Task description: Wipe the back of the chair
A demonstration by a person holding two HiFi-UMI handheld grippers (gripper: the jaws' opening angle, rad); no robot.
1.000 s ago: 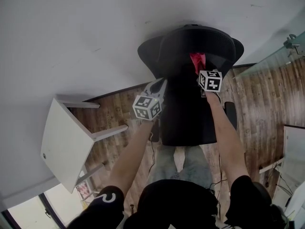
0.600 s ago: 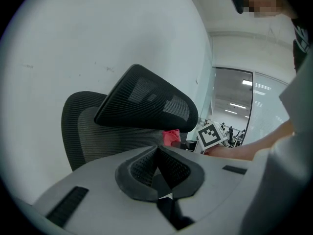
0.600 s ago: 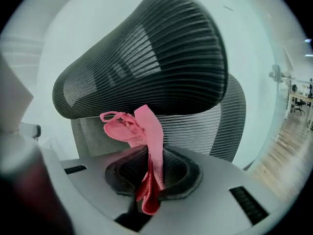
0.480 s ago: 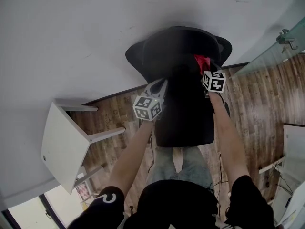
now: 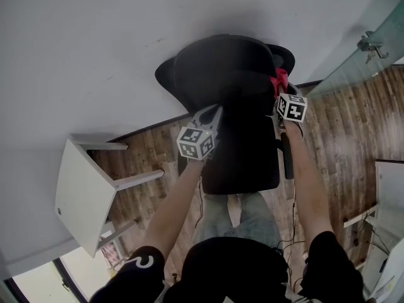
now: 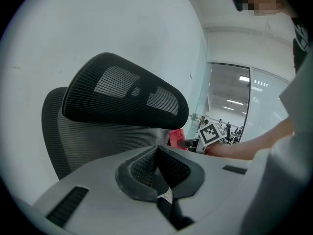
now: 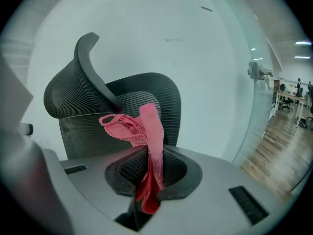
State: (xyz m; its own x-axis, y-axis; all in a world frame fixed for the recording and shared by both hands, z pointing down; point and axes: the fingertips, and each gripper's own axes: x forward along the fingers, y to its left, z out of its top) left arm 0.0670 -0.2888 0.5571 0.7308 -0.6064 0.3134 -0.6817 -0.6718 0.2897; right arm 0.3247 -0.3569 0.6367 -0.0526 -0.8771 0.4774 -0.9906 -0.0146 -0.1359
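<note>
We look steeply down on a black mesh chair (image 5: 237,100) in the upper middle of the head view, standing against a white wall (image 5: 95,36) on a wood floor (image 5: 353,125). Its headrest (image 5: 221,59) lies toward the top of the frame, and the back (image 5: 243,150) runs down toward the person's arms.

The right gripper (image 5: 279,95) sits at the chair's right edge, just below the headrest. In its own view the right gripper (image 7: 149,161) has its jaws pressed together on a pink-red cloth (image 7: 146,126), which stands up out of the pads in a loose fold. Behind the cloth we see the ribbed back (image 7: 161,94) and, at upper left, the curved headrest (image 7: 80,89). In the head view the cloth (image 5: 278,79) shows as a small red patch over the chair's right rim. We cannot tell whether it touches the mesh.

The left gripper (image 5: 213,113) is at the left edge of the back, level with the right one. In its own view the left gripper (image 6: 156,153) has its jaws pressed together with nothing between them. Beyond them the headrest (image 6: 127,94) rises over the back (image 6: 93,136), and at centre right the cloth (image 6: 177,137) and the right gripper (image 6: 190,144) appear.

A white table (image 5: 85,191) stands at the lower left of the head view, and a glass wall (image 5: 360,59) slants across the upper right.
</note>
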